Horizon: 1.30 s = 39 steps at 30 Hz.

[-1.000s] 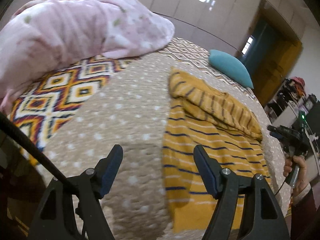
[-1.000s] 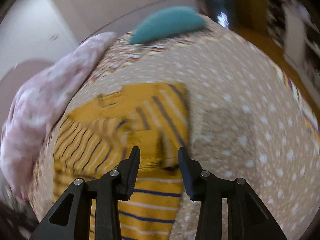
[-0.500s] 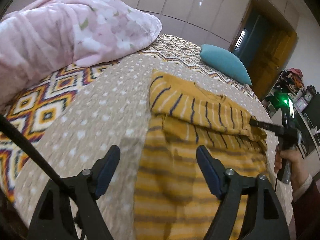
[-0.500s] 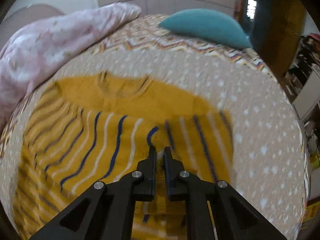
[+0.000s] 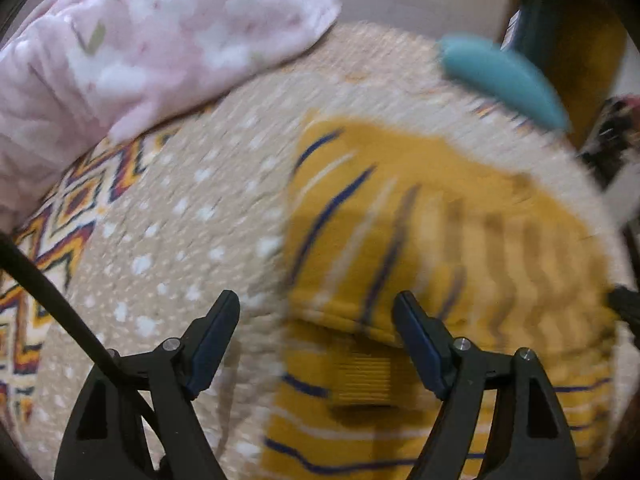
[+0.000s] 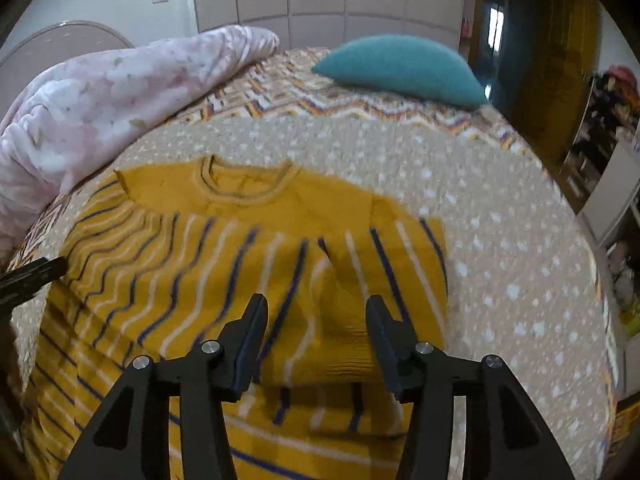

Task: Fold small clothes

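Note:
A small mustard-yellow sweater [image 6: 248, 256] with navy and white stripes lies flat on the dotted beige bedspread [image 6: 500, 248], neck hole away from me, both sleeves folded in across the chest. My right gripper [image 6: 316, 320] hovers just above the folded right sleeve's cuff; its jaws are opening and the pads do not press on the cloth. In the blurred left wrist view the sweater [image 5: 420, 248] fills the right half. My left gripper [image 5: 316, 320] stands open over the folded left sleeve's edge, holding nothing. Its tip shows in the right wrist view at the far left.
A bunched pink floral blanket [image 6: 112, 96] lies at the far left of the bed. A teal pillow [image 6: 400, 68] sits at the far end. The bedspread has a zigzag patterned border [image 5: 52, 216]. Cupboards, a dark doorway and cluttered shelves stand beyond the bed.
My right gripper shut on the right sleeve, carried it over the chest and has let it go. My left gripper swept up along the sweater's left side, staying open.

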### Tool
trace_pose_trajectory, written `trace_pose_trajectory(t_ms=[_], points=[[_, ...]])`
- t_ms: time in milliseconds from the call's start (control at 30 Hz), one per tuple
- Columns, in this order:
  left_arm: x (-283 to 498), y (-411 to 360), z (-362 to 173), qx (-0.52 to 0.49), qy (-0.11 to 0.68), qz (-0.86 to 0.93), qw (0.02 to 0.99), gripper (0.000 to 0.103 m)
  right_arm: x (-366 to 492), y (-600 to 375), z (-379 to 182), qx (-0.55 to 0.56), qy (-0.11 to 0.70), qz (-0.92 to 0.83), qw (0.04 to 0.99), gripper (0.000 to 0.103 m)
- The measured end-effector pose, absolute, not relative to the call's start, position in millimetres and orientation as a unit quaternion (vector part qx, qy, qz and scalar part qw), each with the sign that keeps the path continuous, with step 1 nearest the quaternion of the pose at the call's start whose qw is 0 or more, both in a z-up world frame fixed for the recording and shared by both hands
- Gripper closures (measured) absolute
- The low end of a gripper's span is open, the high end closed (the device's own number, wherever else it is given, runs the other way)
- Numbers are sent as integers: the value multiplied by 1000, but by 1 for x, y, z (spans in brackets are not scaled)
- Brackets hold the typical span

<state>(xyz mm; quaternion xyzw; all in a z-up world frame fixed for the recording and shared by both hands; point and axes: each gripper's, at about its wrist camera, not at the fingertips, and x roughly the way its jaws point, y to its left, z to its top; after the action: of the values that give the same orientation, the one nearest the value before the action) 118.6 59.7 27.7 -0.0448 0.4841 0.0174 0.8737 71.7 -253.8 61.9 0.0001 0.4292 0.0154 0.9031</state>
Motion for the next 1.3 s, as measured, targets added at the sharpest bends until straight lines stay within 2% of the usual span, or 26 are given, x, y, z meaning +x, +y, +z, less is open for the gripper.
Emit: trace_pose_trajectory(t_ms=[167, 367, 633, 867, 1133, 1167, 1233, 1300], points=[[100, 88, 31, -86, 494, 23, 865, 25, 50, -282, 50, 43, 451, -8, 892, 48], [41, 112, 44, -100, 487, 5, 868, 25, -4, -322, 54, 96, 454, -18, 886, 46], [-39, 106, 49, -123, 472, -29, 873, 25, -57, -335, 73, 54, 437, -41, 897, 46], [-80, 80, 62, -125, 446, -62, 884, 25, -8, -330, 73, 163, 414, 24, 895, 49], [-85, 73, 59, -141, 445, -73, 882, 25, 84, -325, 30, 222, 452, 8, 864, 48], [-85, 72, 58, -141, 446, -74, 881, 25, 90, -317, 29, 211, 457, 20, 864, 50], [-83, 71, 53, -138, 449, -74, 880, 25, 94, -302, 33, 167, 468, 35, 867, 74], [-82, 70, 50, -133, 450, -73, 880, 25, 94, -290, 46, 110, 472, 52, 873, 87]])
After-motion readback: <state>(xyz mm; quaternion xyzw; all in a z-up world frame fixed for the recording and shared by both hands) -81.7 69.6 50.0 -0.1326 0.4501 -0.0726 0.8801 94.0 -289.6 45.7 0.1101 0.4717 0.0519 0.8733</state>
